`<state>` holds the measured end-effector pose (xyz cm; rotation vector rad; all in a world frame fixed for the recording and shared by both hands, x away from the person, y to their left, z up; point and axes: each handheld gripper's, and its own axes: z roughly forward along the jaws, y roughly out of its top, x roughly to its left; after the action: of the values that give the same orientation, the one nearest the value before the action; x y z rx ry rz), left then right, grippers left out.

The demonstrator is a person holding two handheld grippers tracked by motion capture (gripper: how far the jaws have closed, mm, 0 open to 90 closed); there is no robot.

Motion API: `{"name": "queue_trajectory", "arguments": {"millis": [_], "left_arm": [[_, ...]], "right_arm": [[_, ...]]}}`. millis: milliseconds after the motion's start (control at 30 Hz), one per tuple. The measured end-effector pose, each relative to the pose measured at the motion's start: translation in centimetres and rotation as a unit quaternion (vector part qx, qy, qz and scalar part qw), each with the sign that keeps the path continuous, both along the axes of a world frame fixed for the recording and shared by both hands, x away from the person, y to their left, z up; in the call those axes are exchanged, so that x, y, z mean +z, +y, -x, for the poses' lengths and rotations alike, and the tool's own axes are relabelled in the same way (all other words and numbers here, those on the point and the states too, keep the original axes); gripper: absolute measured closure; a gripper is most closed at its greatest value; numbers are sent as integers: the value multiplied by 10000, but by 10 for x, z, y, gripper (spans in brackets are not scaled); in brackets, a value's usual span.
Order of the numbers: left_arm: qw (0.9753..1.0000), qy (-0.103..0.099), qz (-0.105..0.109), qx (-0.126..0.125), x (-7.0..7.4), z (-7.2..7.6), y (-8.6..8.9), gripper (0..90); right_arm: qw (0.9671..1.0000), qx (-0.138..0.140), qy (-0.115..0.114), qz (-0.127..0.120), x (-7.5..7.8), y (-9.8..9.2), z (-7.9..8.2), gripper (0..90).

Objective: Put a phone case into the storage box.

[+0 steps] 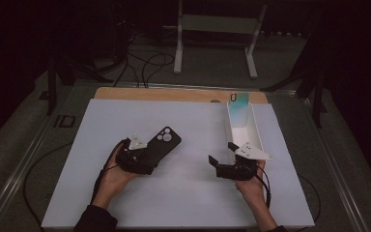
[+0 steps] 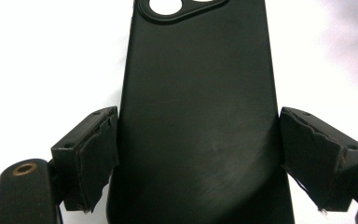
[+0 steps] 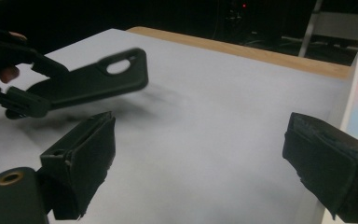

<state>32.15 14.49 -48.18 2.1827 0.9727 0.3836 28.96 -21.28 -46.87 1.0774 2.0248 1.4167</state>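
Left hand-held gripper (image 1: 142, 155) clamps near end of black soft phone case (image 1: 160, 145), lifted off white bench (image 1: 183, 121); long axis runs far-right. Right hand-held gripper (image 1: 223, 157) wide open, empty. Case lies left of it; long white tray (image 1: 256, 130) just beyond.

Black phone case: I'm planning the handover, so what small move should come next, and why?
Probably bring the right gripper toward the black phone case. The left gripper grips the case by its sides and holds it above the white sheet; the right one is open and holds nothing, beside the white tray with the phone.
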Motion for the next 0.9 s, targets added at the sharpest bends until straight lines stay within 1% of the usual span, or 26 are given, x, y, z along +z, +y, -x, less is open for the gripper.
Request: {"name": "queue_trajectory", "arguments": {"millis": [167,200,267,367,400,433,533,633,700,833,900], "left_arm": [[9997,-146,207,22,8,5,2,157],[9995,-199,228,14,10,6,2,158],[9994,-274,231,21,12,7,2,158],[9988,-388,313,5,16,10,0,158],[9986,-403,347,-22,17,11,-1,157],[9985,-434,339,-78,18,12,-1,157],[9979,-543,316,-139,20,15,-6,157],[9972,-632,341,-197,23,18,-9,157],[9967,-689,364,-222,25,20,-11,156],[9956,-773,432,-308,29,24,-17,156],[9949,-813,462,-364,30,25,-20,156]], "right_arm": [[9999,19,96,-71,4,0,-4,94],[9999,15,83,-83,5,0,-4,94],[9998,-2,135,-124,8,1,-7,94],[9997,45,177,-140,11,5,-11,94],[9997,77,182,-127,12,7,-12,94],[9997,124,178,-113,14,8,-13,94],[9994,266,183,-95,20,13,-18,94],[9988,393,244,-169,25,16,-22,94],[9982,466,263,-264,27,19,-24,94],[9967,645,356,-346,30,27,-28,94],[9960,727,386,-332,31,33,-29,94]]}}
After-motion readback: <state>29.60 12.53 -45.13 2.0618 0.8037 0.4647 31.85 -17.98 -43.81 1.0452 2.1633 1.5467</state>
